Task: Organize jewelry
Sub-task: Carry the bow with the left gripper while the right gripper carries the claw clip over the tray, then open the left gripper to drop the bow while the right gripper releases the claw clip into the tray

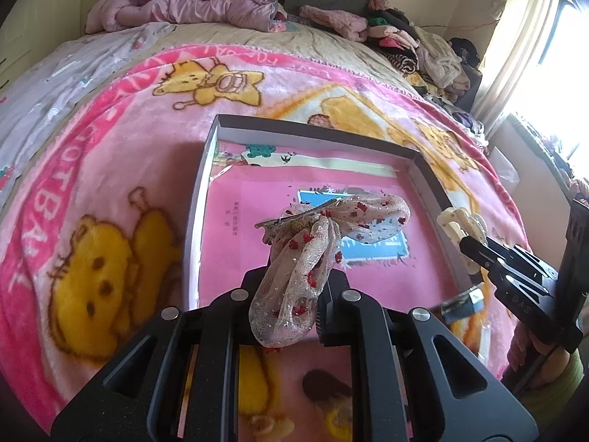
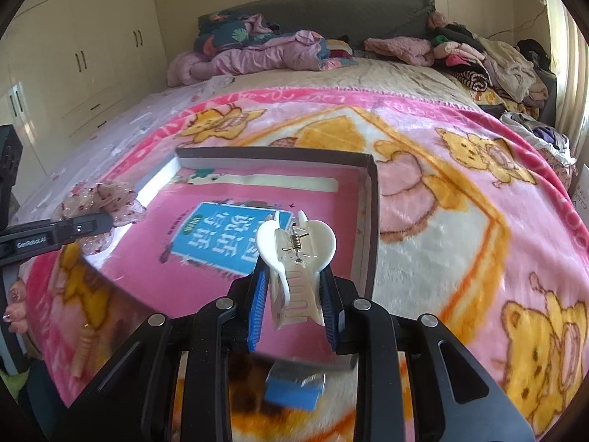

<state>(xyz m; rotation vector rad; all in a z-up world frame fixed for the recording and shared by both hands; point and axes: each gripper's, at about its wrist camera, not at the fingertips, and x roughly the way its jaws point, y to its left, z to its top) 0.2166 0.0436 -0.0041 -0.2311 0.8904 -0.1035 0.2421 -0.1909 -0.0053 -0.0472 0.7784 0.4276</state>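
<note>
Left wrist view: the left gripper (image 1: pixel 294 287) is clamped on a bow clip (image 1: pixel 316 243), a sheer, glittery pinkish fabric bow dotted with small red flowers, mounted on a silver metal clip (image 1: pixel 294 217). One loop of the bow hangs down between the fingers, toward the camera; the other loop spreads up and to the right. The metal clip's long axis runs nearly crosswise, tilted up to the right, with its narrow end at the left. The bow is held in the air above the box (image 1: pixel 206 169), a shallow box with pale walls lying on a pink cartoon blanket (image 1: pixel 92 184) on a bed. A pink printed sheet with a blue panel lines the box floor.

Right wrist view: the right gripper (image 2: pixel 296 291) is closed on a claw clip (image 2: pixel 296 254), glossy cream-white plastic with a small metal spring showing at its hinge. Its long axis runs straight away from the camera; the teeth sit between the blue pads (image 2: pixel 257 294), and the rounded wings point up and forward. It hangs above the box's near right part, close to the right wall. In the left view the same claw clip shows at the box's right edge.
</note>
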